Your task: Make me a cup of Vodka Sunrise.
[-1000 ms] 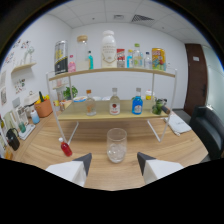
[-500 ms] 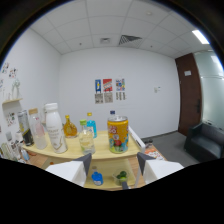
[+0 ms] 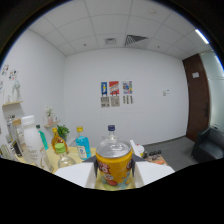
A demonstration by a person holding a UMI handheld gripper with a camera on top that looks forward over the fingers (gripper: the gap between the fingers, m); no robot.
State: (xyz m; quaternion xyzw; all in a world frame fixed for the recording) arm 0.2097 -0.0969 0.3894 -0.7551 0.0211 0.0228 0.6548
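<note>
Since half a second ago my view has closed in on the orange can [image 3: 114, 166], which now sits low at center frame between the jaws of the gripper [image 3: 114, 176]. I cannot tell whether they press it. At lower left stand a white bottle [image 3: 30, 141], a green-capped bottle [image 3: 61, 155] and a blue bottle [image 3: 81, 143]. Posters [image 3: 116, 94] hang mid-wall.
</note>
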